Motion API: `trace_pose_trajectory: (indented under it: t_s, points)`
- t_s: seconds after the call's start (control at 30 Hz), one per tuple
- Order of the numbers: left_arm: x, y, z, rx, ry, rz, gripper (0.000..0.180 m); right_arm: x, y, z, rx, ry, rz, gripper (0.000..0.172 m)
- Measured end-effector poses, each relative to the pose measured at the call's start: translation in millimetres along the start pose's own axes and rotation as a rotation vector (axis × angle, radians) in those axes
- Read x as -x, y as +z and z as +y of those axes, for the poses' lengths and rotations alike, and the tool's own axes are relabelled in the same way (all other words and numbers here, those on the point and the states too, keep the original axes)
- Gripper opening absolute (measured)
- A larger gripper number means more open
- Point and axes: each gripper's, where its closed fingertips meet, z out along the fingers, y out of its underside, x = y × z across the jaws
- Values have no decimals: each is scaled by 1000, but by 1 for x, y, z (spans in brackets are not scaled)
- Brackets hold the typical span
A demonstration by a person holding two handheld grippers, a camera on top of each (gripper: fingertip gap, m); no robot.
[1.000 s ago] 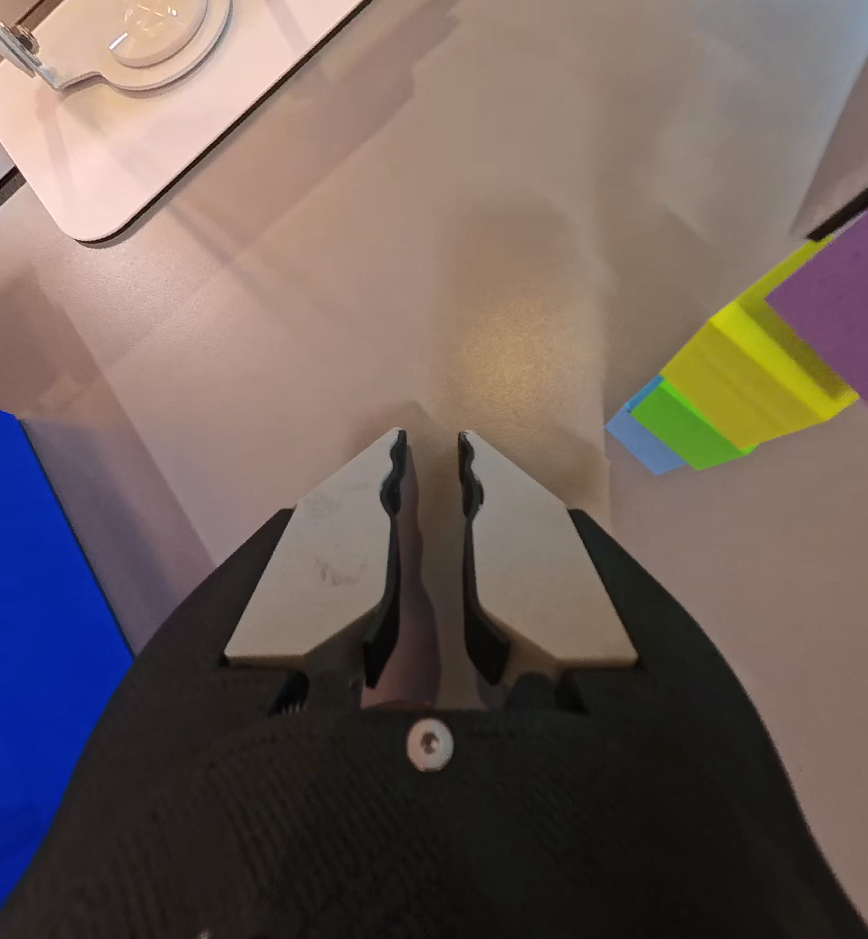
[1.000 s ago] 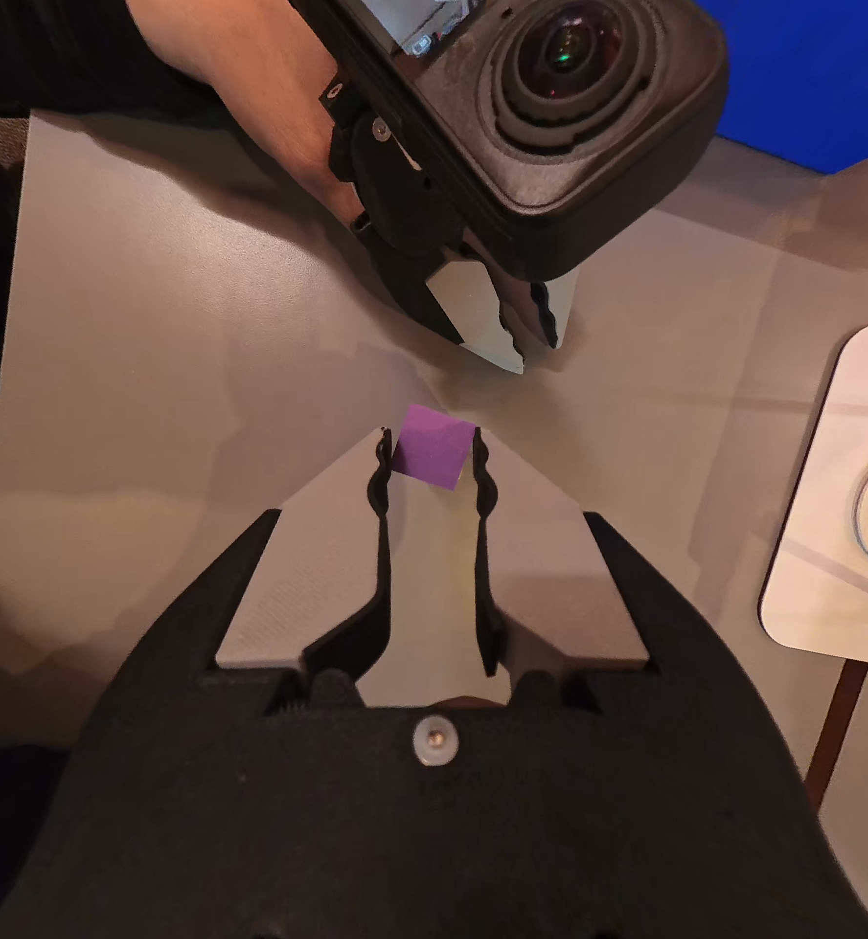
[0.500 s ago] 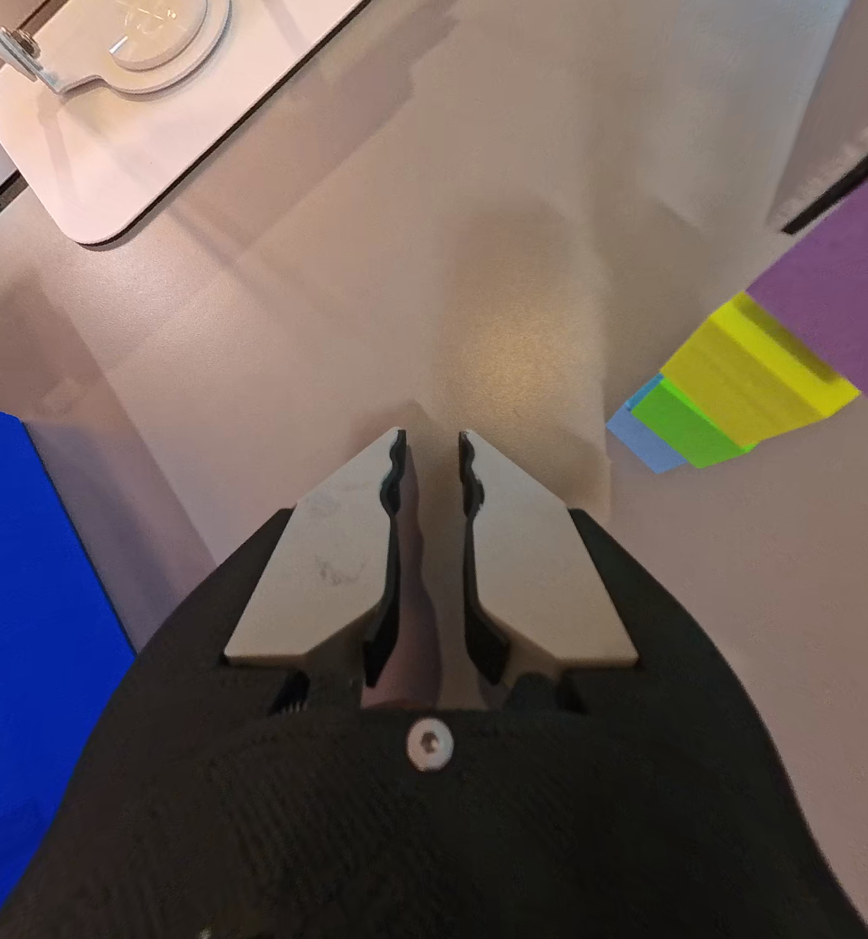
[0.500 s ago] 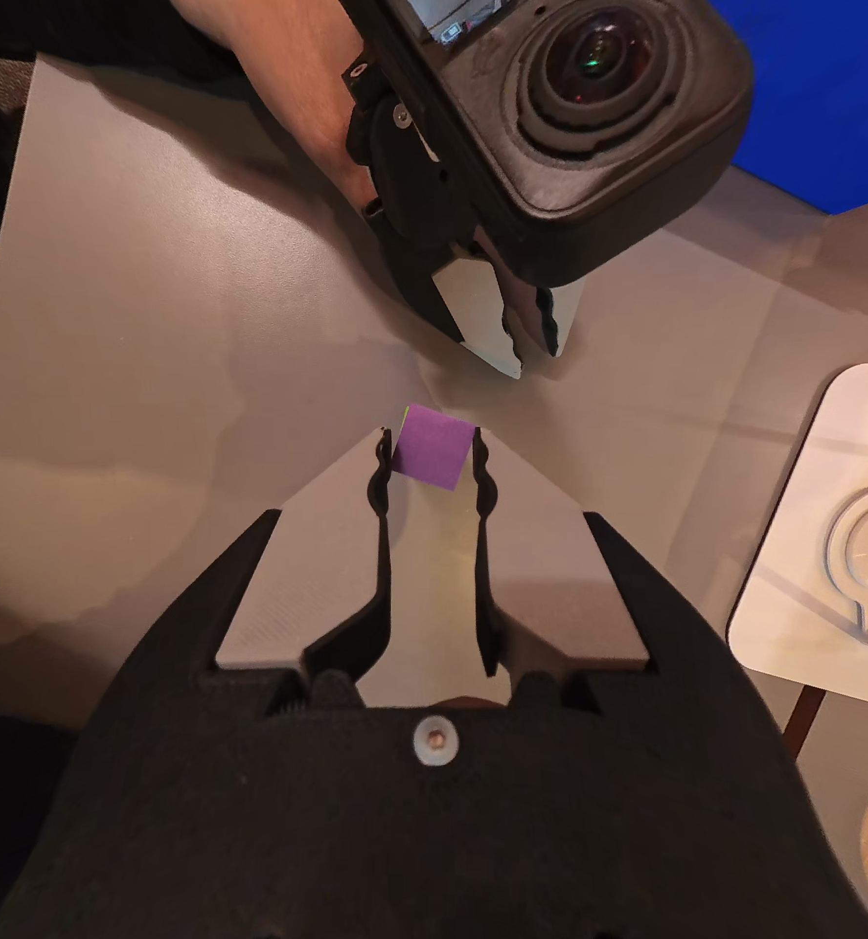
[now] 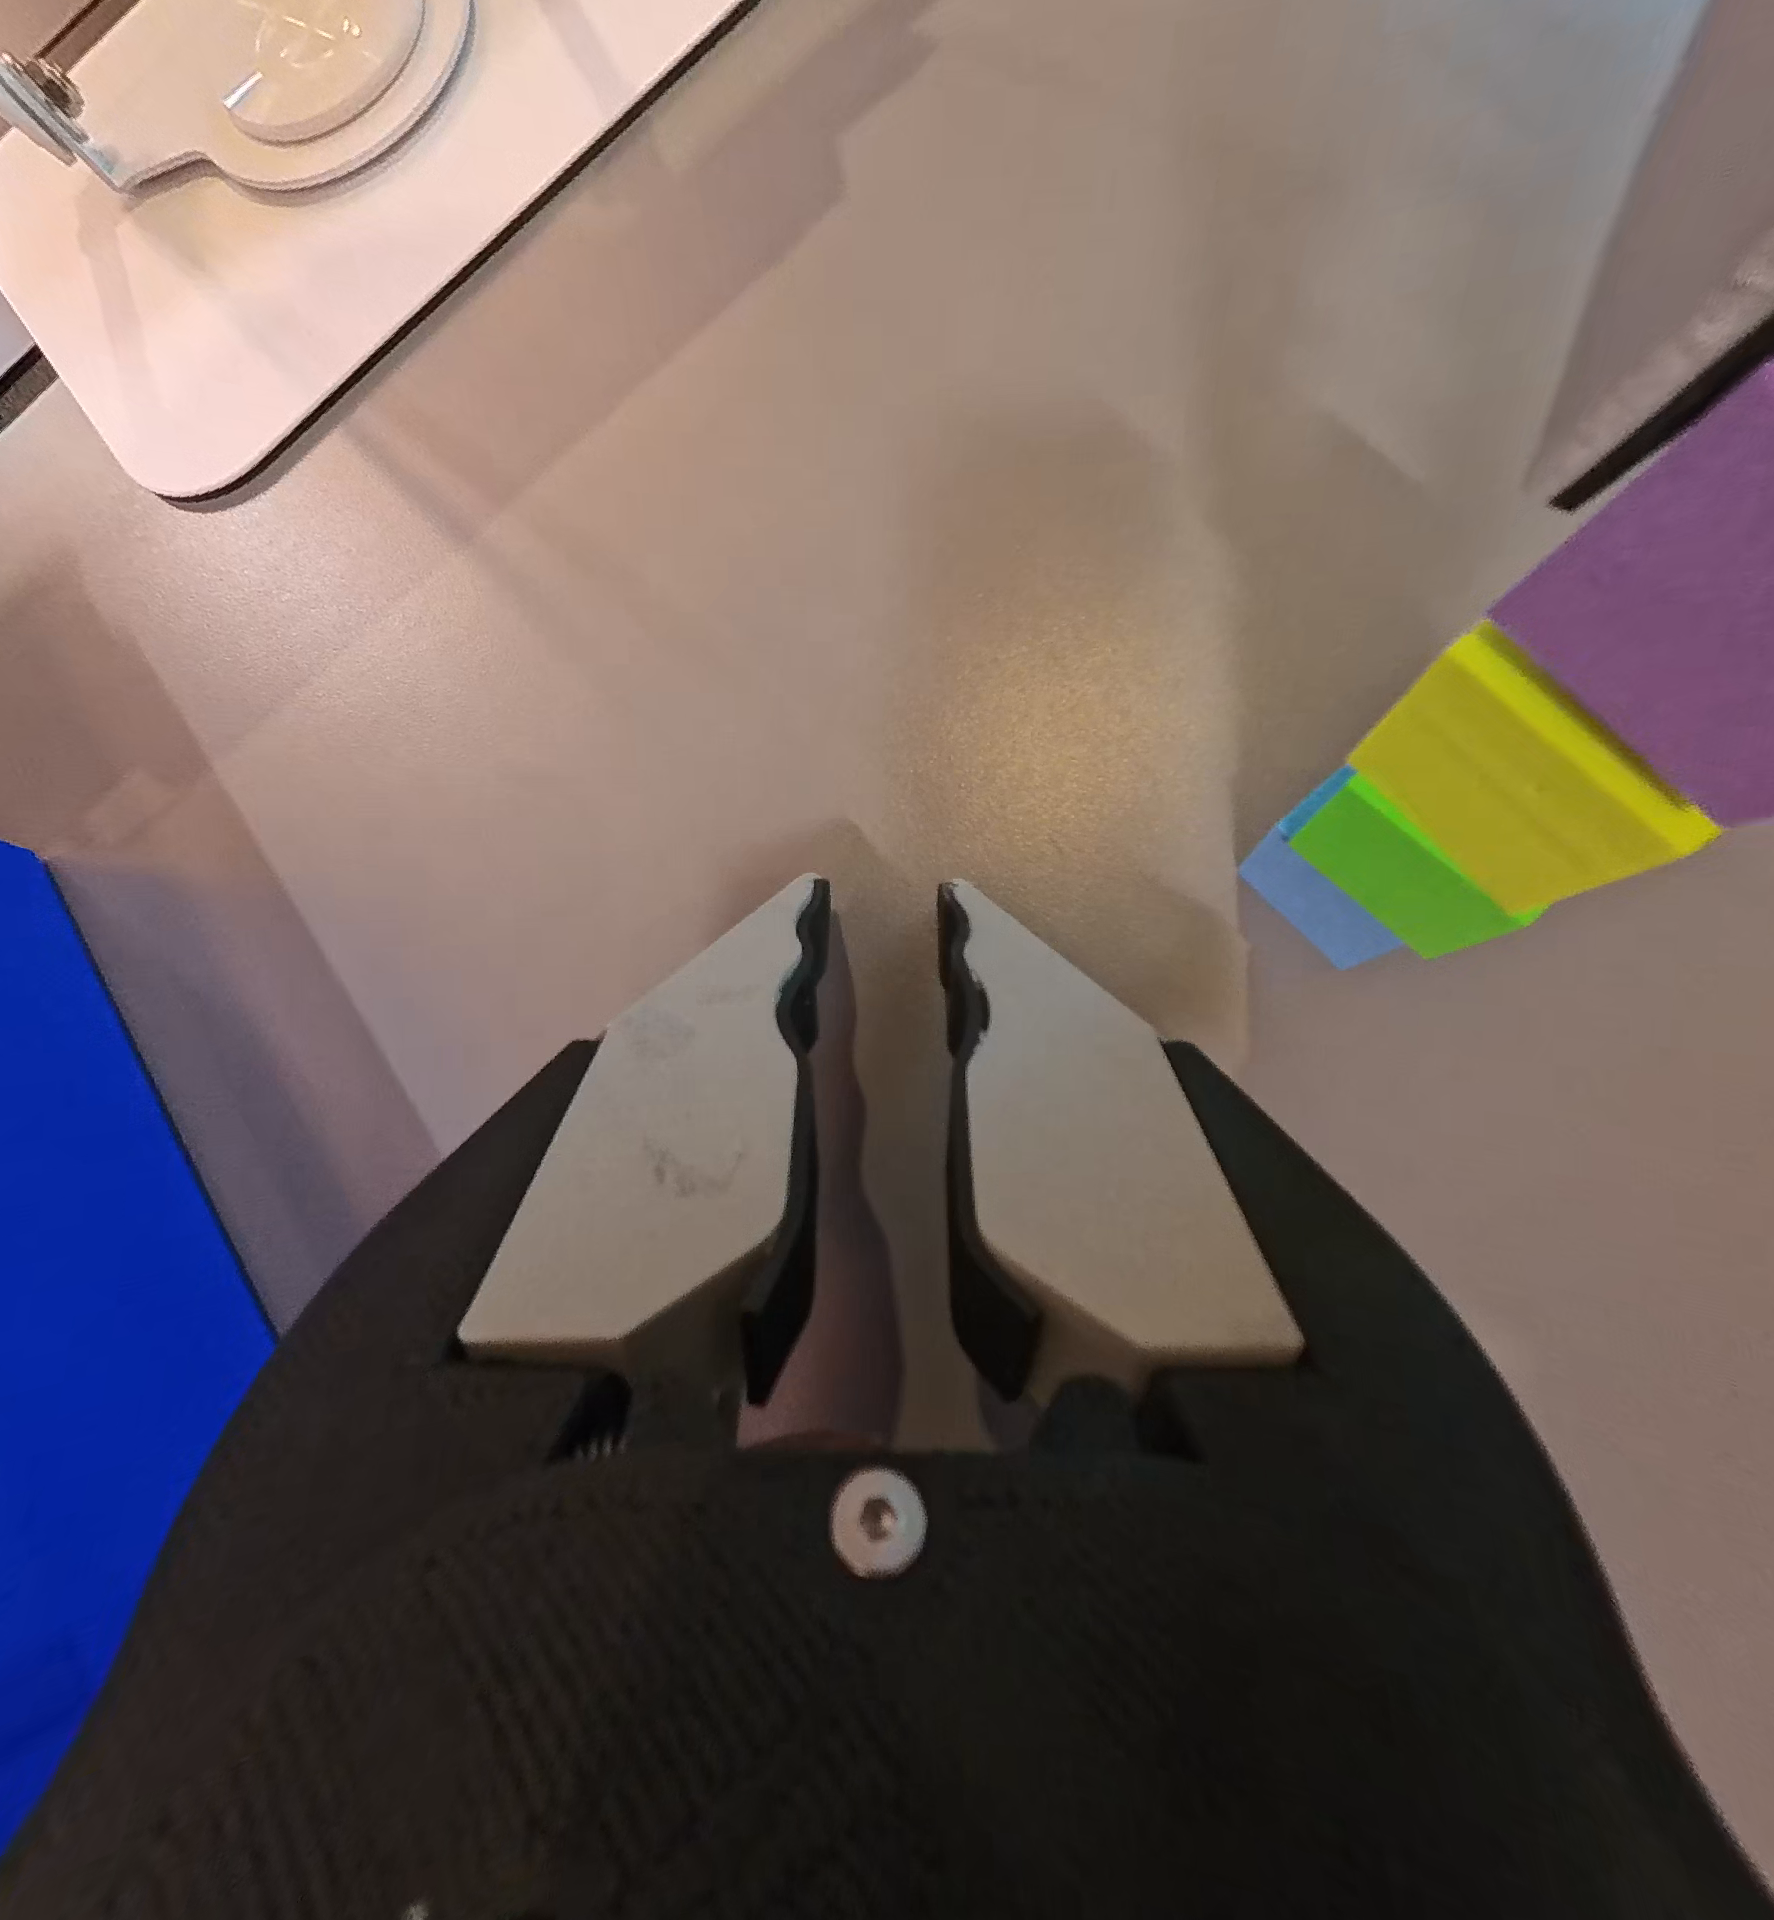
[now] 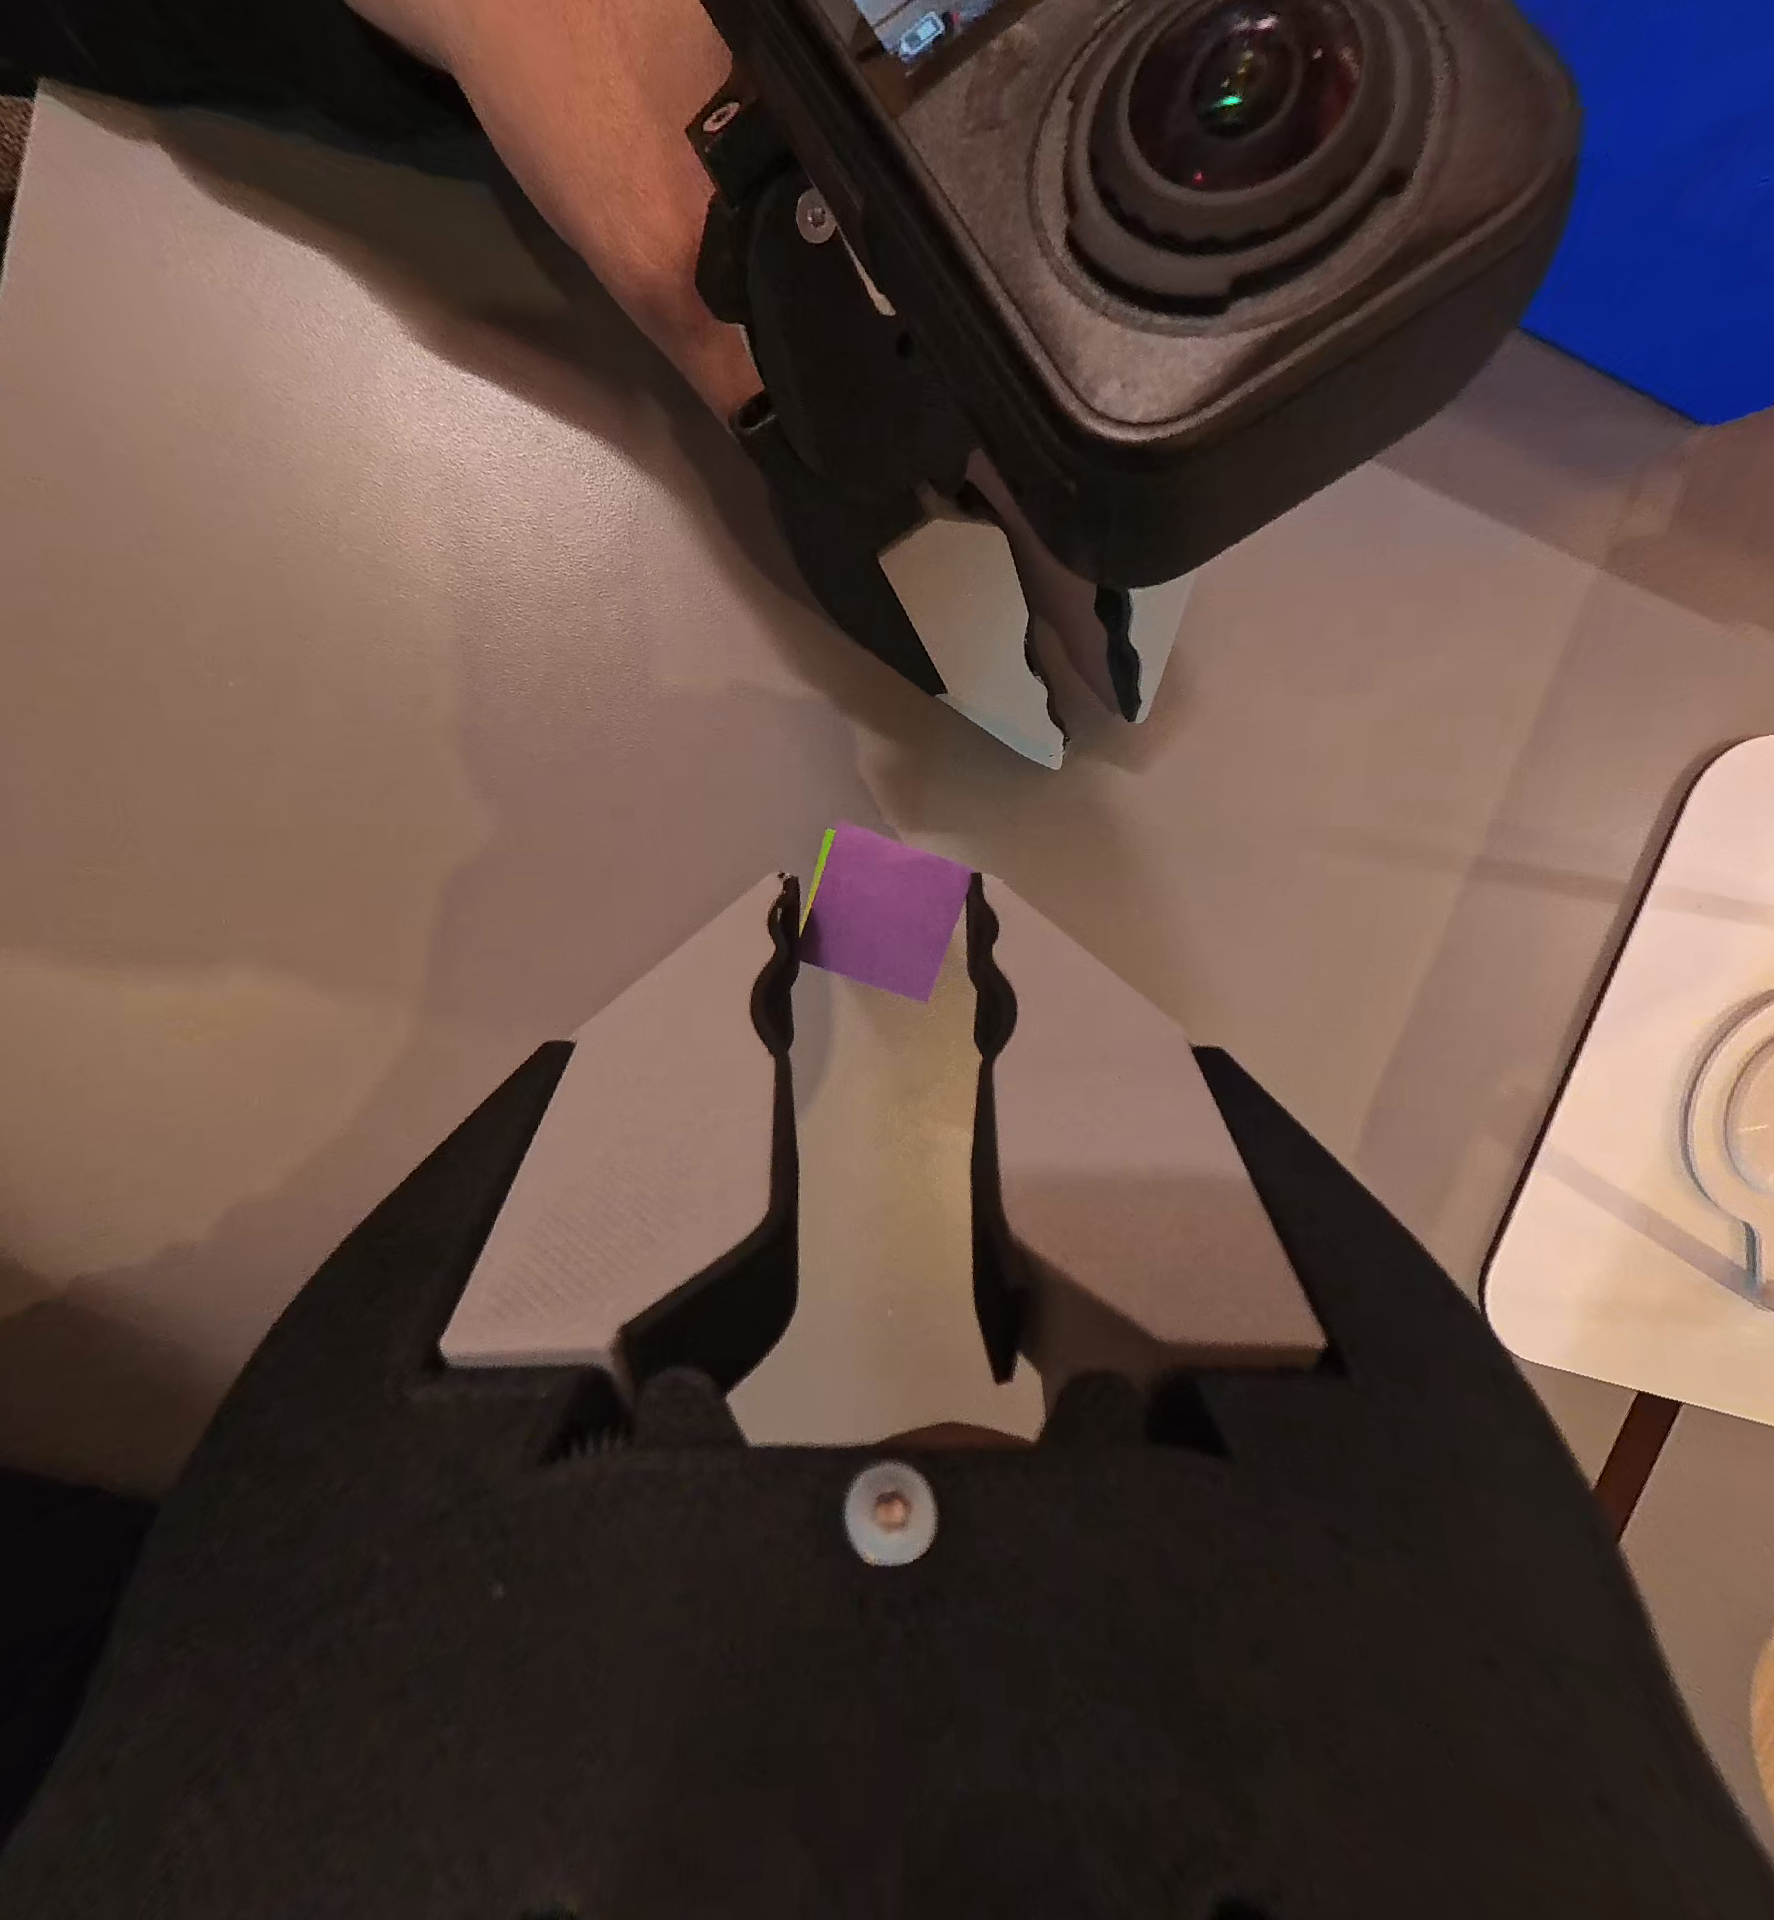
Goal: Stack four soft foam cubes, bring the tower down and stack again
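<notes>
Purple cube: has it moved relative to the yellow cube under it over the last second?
Yes. In the left wrist view the purple cube has slid up and right, uncovering more of the yellow cube; the lower cubes stay put.

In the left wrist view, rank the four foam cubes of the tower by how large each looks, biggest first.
1. purple cube, partly cut off by the frame edge
2. yellow cube
3. green cube
4. blue cube, mostly hidden

The purple one sits nearest the camera, so this order says nothing sure about their true sizes.

Purple cube (image 5: 1683,634) on yellow cube (image 5: 1527,790), green cube (image 5: 1402,883), light-blue cube (image 5: 1319,914); grey table (image 5: 654,623); blue panel (image 5: 52,1195).
</notes>
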Motion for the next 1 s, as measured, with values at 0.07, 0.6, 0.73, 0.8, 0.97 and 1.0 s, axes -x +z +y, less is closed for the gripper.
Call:
trace_pose_trajectory:
  t_s: [0.07, 0.6, 0.73, 0.8, 0.97, 1.0]
  points:
    - [0, 0, 0, 0, 1, 0, 18, 0, 1, 1, 5, 0, -1, 29]
    - [0, 0, 0, 1, 3, 1, 18, -1, 3, 1, 4, 8, 0, 29]
    - [0, 0, 0, 1, 2, 1, 18, 0, 4, 1, 2, 13, -4, 29]
    - [0, 0, 0, 1, 1, 2, 18, 0, 4, 1, 3, 14, -4, 29]
    - [0, 0, 0, 1, 1, 2, 18, -1, 2, 0, -5, 22, -1, 29]
    - [0, 0, 0, 1, 1, 2, 18, -1, 2, 0, -5, 20, 0, 30]
